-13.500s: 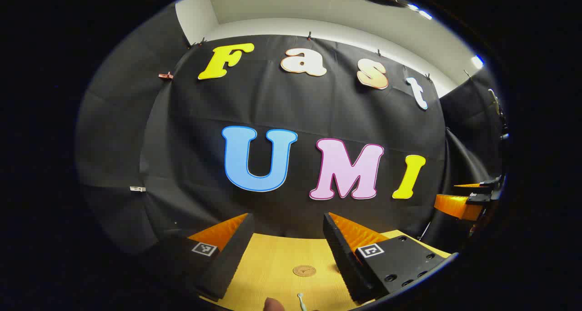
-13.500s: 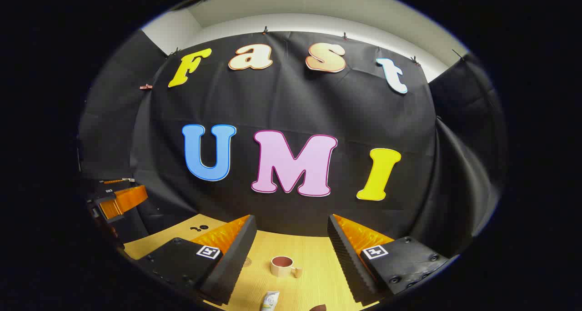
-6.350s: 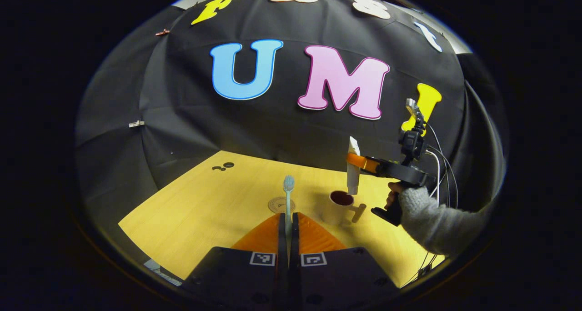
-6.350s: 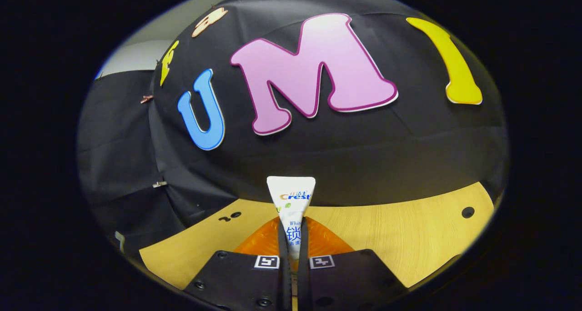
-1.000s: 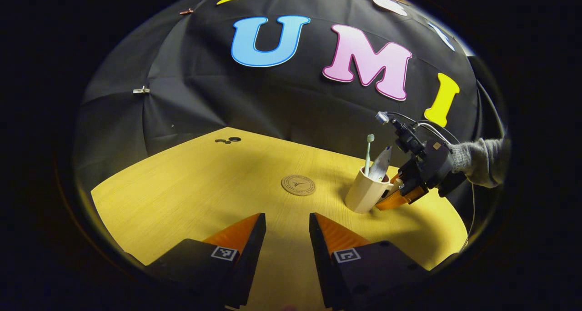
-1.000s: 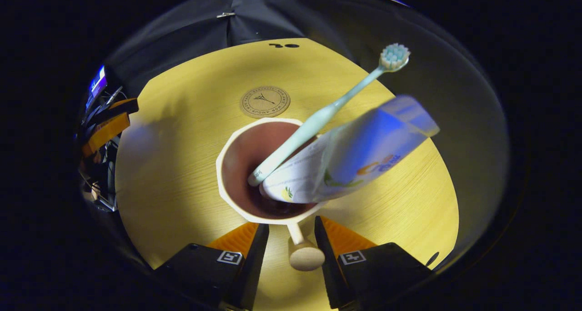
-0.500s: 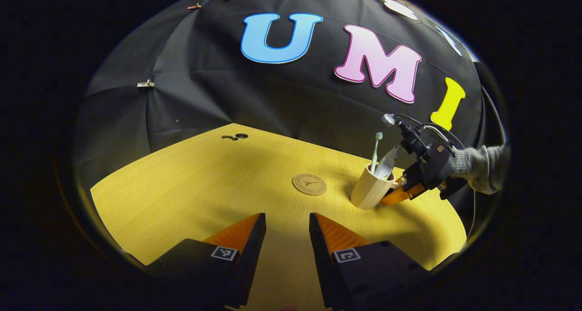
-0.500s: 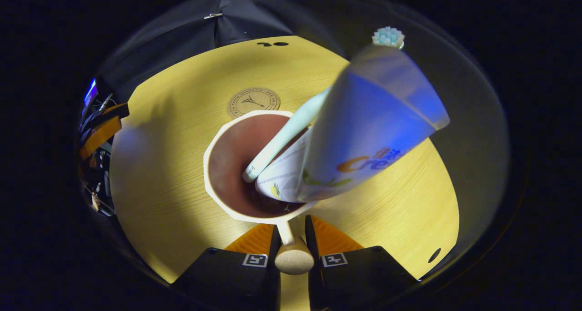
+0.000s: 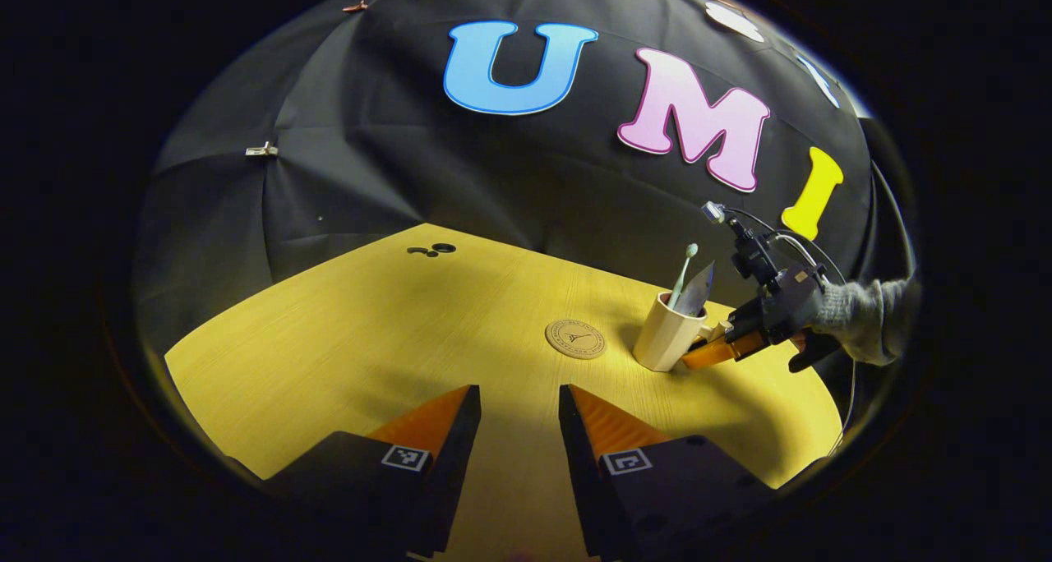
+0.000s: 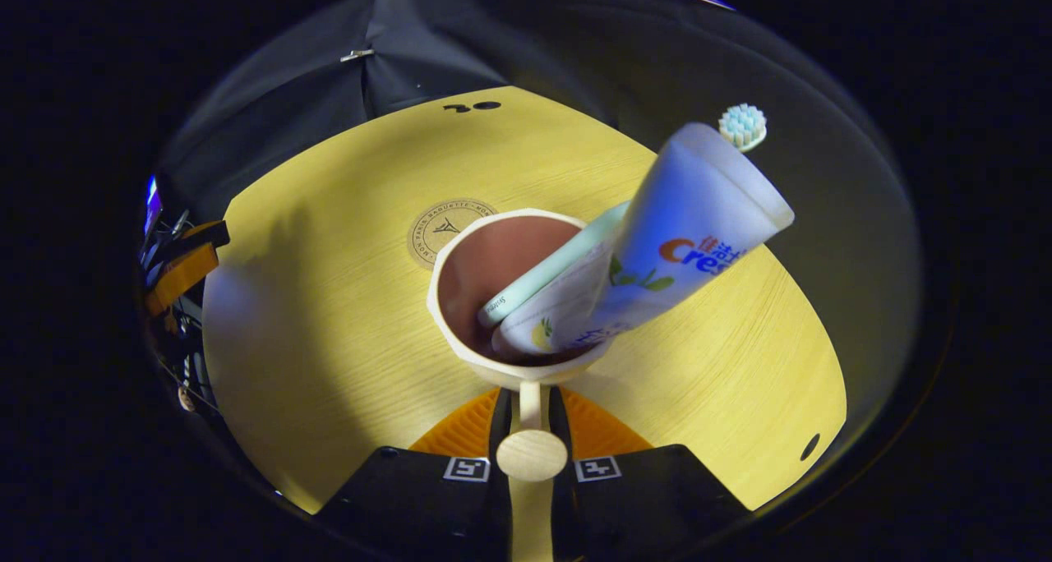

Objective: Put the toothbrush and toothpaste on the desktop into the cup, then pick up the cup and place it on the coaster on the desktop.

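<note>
Your right gripper (image 10: pixel 530 418) — fingers clamped on the handle (image 10: pixel 531 451) of the cup (image 10: pixel 460 299), frame centre; toothbrush (image 10: pixel 742 126) and toothpaste (image 10: pixel 690 217) inside, coaster (image 10: pixel 448 229) just beside. Your left gripper (image 9: pixel 518 430) — fingers apart, holding nothing, lower frame above the table (image 9: pixel 370 340).

Cream cup (image 10: pixel 460 332) with dark red interior, peg handle pinched between the right gripper (image 10: pixel 530 418) jaws, holds mint toothbrush (image 10: pixel 559 270) and white toothpaste (image 10: pixel 657 250) leaning, just beside round cork coaster (image 10: pixel 440 229) on worktop (image 10: pixel 329 315).
</note>
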{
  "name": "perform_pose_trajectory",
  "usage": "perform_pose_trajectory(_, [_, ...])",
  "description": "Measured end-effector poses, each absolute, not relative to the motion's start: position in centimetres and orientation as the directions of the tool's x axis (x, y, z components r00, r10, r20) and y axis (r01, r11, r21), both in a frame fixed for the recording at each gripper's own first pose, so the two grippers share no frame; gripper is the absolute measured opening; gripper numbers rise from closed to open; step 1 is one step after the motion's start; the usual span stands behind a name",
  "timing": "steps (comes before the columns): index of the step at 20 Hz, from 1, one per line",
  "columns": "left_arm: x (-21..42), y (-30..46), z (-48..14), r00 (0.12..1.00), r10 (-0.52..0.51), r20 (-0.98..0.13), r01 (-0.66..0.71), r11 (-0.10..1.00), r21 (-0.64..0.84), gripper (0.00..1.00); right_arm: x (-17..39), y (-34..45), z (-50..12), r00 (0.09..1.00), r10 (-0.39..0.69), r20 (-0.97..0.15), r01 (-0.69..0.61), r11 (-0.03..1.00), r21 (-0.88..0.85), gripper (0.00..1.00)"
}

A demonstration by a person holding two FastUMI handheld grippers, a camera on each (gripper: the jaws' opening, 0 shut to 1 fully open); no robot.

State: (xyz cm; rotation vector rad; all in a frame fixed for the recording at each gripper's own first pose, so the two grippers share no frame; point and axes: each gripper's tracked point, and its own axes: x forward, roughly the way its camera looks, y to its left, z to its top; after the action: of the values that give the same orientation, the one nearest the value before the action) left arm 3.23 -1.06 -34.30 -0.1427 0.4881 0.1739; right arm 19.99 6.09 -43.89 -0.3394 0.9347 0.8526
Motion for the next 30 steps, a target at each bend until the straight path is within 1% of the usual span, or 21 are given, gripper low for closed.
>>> perform_pose_trajectory(1, [3.3, -0.9, -34.3, 0.869, 0.13, -0.478, -0.198, 0.976, -0.094, 0.62, 19.9, 6.2, -43.9, 0.315, 0.5, -0.807, -0.762, 0.64, 0.099, 0.2])
perform_pose_trajectory(8, [3.5, -0.8, -34.4, 0.871, 0.112, -0.479, -0.181, 0.978, -0.101, 0.62, 20.7, 8.9, -41.6, 0.367, 0.558, -0.744, -0.741, 0.659, 0.129, 0.2])
perform_pose_trajectory(10, [3.4, -0.7, -34.0, 0.873, 0.109, -0.475, -0.177, 0.979, -0.101, 0.62, 21.1, 9.9, -41.2, 0.372, 0.556, -0.744, -0.746, 0.656, 0.117, 0.2])
perform_pose_trajectory(12, [3.2, -0.2, -33.7, 0.876, 0.113, -0.468, -0.179, 0.979, -0.098, 0.62, 21.2, 10.6, -40.2, 0.365, 0.558, -0.745, -0.752, 0.648, 0.117, 0.2])
perform_pose_trajectory(21, [0.6, 3.3, -32.9, 0.866, 0.166, -0.471, -0.233, 0.968, -0.088, 0.63, 21.9, 16.6, -41.3, 0.335, 0.555, -0.761, -0.782, 0.614, 0.103, 0.2])
perform_pose_trajectory(30, [-0.2, 4.7, -33.1, 0.86, 0.194, -0.473, -0.275, 0.955, -0.108, 0.63, 21.8, 17.4, -41.8, 0.322, 0.532, -0.783, -0.794, 0.602, 0.082, 0.2])
